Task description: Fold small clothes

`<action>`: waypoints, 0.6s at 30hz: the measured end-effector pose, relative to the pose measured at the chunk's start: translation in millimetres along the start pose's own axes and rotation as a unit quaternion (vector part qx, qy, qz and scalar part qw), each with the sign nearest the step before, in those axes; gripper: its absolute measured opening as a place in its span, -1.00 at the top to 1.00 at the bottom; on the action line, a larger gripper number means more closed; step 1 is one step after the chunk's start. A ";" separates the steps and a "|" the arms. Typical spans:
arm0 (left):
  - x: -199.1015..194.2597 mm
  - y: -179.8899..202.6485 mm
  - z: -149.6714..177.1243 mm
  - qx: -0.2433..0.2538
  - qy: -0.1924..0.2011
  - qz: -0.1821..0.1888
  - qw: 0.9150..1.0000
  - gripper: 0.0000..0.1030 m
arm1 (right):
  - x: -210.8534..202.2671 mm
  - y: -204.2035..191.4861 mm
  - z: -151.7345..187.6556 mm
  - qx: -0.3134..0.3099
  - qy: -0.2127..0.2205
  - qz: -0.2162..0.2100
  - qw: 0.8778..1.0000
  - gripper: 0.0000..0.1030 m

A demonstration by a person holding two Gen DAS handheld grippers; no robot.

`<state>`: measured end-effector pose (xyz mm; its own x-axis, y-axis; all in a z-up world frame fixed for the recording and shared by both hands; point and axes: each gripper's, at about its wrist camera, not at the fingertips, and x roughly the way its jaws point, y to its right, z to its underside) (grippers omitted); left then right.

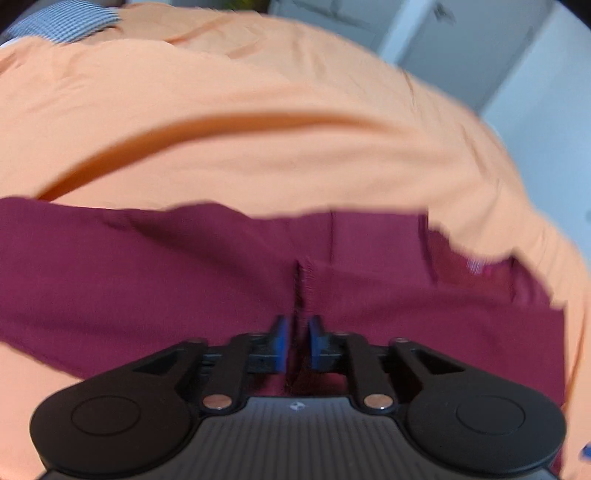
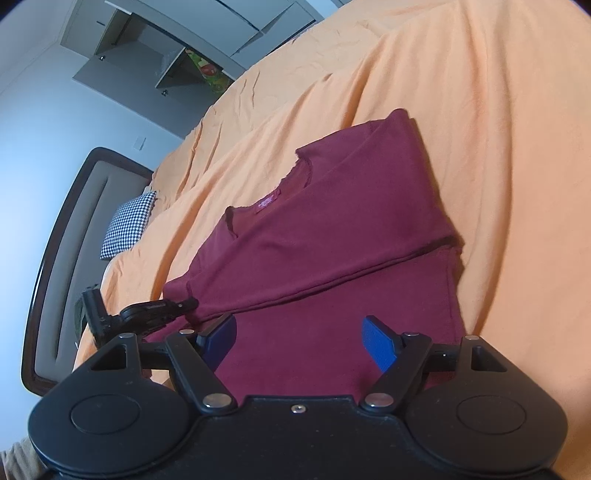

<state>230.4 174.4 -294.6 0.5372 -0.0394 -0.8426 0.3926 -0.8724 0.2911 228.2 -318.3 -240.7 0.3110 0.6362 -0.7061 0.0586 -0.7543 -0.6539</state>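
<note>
A maroon shirt (image 2: 332, 229) lies flat on the orange bed sheet (image 2: 480, 110), one sleeve folded across its body and the collar with a pink label (image 2: 266, 202) toward the headboard. In the left wrist view my left gripper (image 1: 297, 332) sits low on the shirt (image 1: 147, 280). A thin raised ridge of maroon fabric stands between its blue pads (image 1: 282, 332), which stand slightly apart from it. The right wrist view shows the left gripper (image 2: 186, 305) at the shirt's left edge. My right gripper (image 2: 301, 341) hovers open over the shirt's lower part, nothing between its pads.
A black-and-white checked pillow (image 2: 129, 225) lies by the dark-framed headboard (image 2: 66, 258); the same pillow (image 1: 62, 22) shows at the top left of the left wrist view. Grey cabinets (image 2: 147, 48) stand past the bed. The sheet is creased around the shirt.
</note>
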 end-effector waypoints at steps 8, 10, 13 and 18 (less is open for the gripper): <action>-105.7 -176.2 23.2 -0.226 0.196 -0.115 0.947 -0.25 | 12.1 -14.4 5.1 -0.011 -0.015 -0.004 1.000 -0.54; -117.8 -215.2 25.1 -0.246 0.206 -0.154 0.935 -0.23 | 19.4 -22.0 8.8 -0.018 -0.022 -0.004 1.000 -0.54; -115.9 -245.5 23.8 -0.255 0.198 -0.179 0.929 -0.17 | 34.7 -36.6 15.3 -0.028 -0.038 -0.007 0.999 -0.54; -93.8 -256.5 13.2 -0.234 0.171 -0.181 0.940 0.48 | 59.3 -68.0 23.2 -0.045 -0.056 -0.016 0.997 -0.54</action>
<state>69.5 395.4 -296.3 0.4818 0.4469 -0.7538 0.8382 -0.4857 0.2478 220.7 -225.4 -244.4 0.2006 0.6710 -0.7138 0.1539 -0.7411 -0.6535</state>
